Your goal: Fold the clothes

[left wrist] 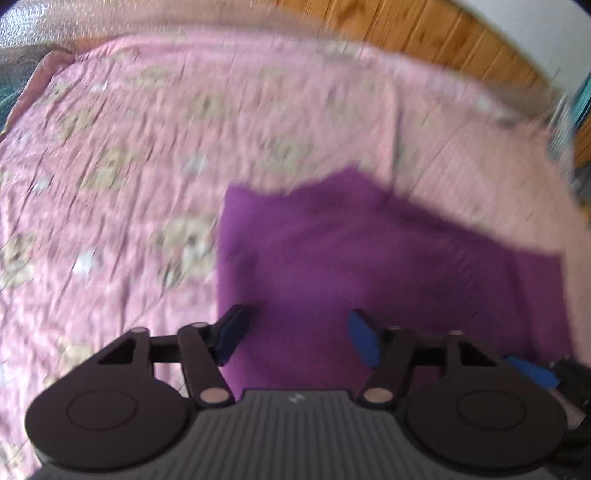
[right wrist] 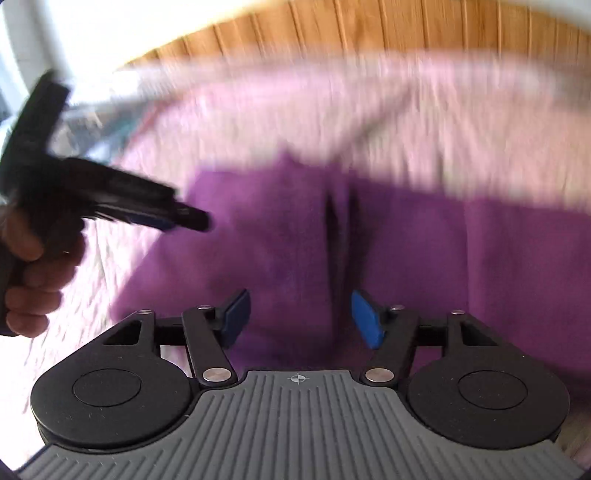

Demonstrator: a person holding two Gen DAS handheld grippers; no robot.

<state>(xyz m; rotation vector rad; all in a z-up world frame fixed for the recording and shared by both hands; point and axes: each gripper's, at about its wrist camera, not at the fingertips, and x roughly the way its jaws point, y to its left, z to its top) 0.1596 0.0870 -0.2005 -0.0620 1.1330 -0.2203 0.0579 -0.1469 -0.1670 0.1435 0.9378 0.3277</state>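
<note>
A purple garment [left wrist: 369,266] lies flat on a pink bedspread [left wrist: 110,166]; its top edge is uneven and both views are blurred by motion. My left gripper [left wrist: 297,334] hovers over the garment's lower left part, open, with nothing between its blue pads. My right gripper [right wrist: 301,317] is also open and empty above the purple garment [right wrist: 406,251], close to a dark crease [right wrist: 334,225] in the cloth. In the right wrist view the left gripper [right wrist: 188,219] reaches over the garment's left edge, held by a hand [right wrist: 33,266].
The pink bedspread [right wrist: 406,122] with beige motifs spreads far to the left and beyond the garment. Wooden boards [left wrist: 424,33] run behind the bed's far edge. Blurred teal and grey things [left wrist: 569,122] sit at the bed's right edge.
</note>
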